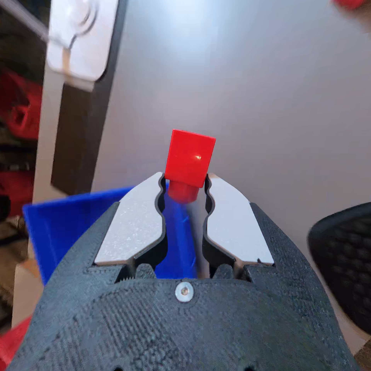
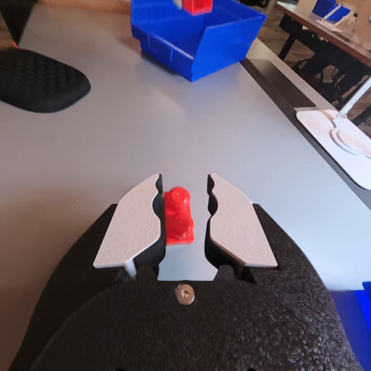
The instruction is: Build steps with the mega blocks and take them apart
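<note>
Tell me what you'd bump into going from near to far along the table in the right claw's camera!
Right claw → small red block lying between its fingers → bare grey table → black textured pad off to the left → blue bin → red block hanging above the bin at the top edge.

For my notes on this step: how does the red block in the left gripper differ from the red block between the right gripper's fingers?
The left gripper is shut on its red block, stud pointing back toward the camera; the two-stud red block lies on the grey table, studs up, beside one finger of the open right gripper. Both are glossy red.
</note>
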